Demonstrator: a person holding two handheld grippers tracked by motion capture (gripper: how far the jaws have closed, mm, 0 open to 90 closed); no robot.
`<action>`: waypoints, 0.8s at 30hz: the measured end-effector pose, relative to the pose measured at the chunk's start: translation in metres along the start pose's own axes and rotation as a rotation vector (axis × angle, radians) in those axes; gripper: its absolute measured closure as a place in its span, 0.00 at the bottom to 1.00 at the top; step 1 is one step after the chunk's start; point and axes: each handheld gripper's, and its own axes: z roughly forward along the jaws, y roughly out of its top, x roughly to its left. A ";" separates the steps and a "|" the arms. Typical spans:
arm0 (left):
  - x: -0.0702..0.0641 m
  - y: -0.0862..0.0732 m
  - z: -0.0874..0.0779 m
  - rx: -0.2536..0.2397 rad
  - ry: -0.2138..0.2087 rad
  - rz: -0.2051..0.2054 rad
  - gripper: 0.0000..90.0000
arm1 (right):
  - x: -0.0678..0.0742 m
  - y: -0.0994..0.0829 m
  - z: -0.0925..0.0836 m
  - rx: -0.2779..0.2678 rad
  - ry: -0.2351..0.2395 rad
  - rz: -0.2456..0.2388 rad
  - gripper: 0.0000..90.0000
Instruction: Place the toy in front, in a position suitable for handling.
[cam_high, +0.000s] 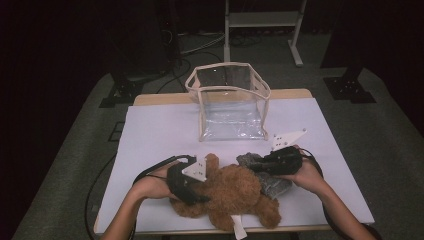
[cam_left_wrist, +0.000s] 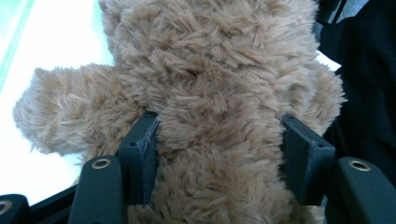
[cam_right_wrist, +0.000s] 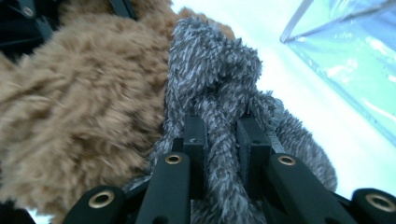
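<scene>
Both grippers are black. The left gripper (cam_high: 192, 186) and right gripper (cam_high: 260, 165) each carry a pale three-cornered plate on top and trail a dark cable. Brass-ringed screw holes dot the black fingers (cam_right_wrist: 194, 140). Forearms are bare, unsleeved.

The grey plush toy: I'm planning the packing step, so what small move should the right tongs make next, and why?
Probably lift the grey plush toy up and away from the brown teddy bear. The right tongs are already shut on it, it leans against the bear, and the clear bag stands open just beyond.
</scene>
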 end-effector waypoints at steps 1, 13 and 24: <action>-0.001 -0.001 0.000 -0.003 -0.005 0.005 0.41 | -0.001 -0.002 0.000 0.006 -0.004 0.003 0.84; -0.001 0.005 0.003 0.008 -0.032 0.036 0.41 | -0.005 -0.027 -0.031 0.003 -0.045 0.054 0.84; 0.010 0.008 0.012 -0.006 0.032 -0.036 0.41 | 0.010 -0.025 -0.017 -0.023 0.051 0.045 0.84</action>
